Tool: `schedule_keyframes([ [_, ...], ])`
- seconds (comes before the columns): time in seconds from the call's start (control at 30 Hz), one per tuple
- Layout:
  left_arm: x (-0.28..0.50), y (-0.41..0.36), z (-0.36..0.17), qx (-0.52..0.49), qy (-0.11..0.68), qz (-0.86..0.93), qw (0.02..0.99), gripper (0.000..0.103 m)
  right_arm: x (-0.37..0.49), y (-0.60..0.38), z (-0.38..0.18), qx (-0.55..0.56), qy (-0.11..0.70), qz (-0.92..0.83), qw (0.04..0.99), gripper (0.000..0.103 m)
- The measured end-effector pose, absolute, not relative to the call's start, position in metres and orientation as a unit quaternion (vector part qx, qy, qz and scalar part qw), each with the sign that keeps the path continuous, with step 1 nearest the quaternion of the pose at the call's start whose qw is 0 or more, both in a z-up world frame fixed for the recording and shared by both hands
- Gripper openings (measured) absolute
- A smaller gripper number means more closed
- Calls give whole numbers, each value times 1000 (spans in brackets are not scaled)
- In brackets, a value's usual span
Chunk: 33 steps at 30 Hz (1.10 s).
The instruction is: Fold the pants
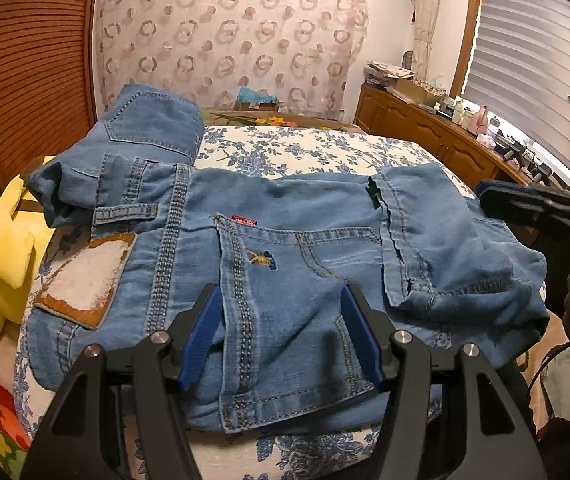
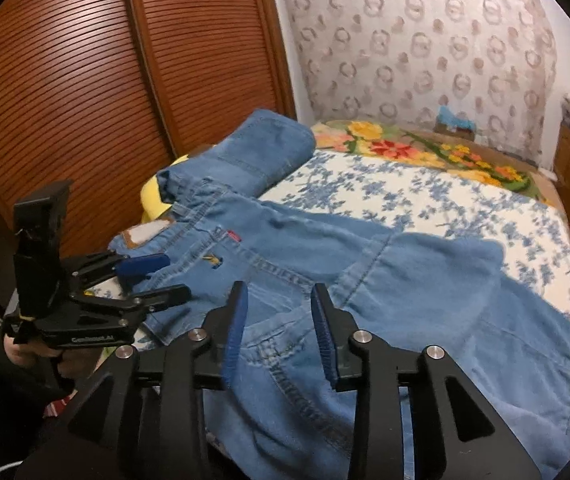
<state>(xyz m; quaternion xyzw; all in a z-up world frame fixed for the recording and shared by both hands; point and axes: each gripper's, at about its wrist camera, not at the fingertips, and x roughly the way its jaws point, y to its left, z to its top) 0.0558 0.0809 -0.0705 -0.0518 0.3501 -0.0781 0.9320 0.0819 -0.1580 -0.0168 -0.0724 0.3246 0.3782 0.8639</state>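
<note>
The left gripper (image 1: 281,332) stands open above the near edge of the bed (image 1: 317,148), its 2 blue pads (image 1: 201,332) apart over the back pocket of the jeans (image 1: 285,248), with denim between them and no pad pressing on it. The right gripper (image 2: 279,324) is partly open too, its jaws spread over a folded-over leg, the cloth below them loose and ungripped. A hand (image 2: 25,354) holds the left tool's grip at the left of the right wrist view.

The jeans lie across the near part of the bed, waistband and leather patch (image 1: 81,280) toward the left edge, 1 leg end doubled back at the right. A yellow plush toy (image 1: 9,248) sits against the left edge, beside the slatted wooden doors (image 2: 85,92). The floral sheet stays bare toward the far edge.
</note>
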Motion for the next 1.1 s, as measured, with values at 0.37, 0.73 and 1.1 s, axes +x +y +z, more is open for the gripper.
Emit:
schedule_keyframes([
  [0.37,60,64,-50,-59,328,-101,938,61,118,-189,-7,-130,295,317,892,49],
  [0.73,75,29,-57,-50,343,-134,928,61,201,-191,-29,-144,342,315,873,51],
  [1.1,79,-8,-91,-31,381,-166,909,61,223,-188,-59,-175,385,318,849,51],
])
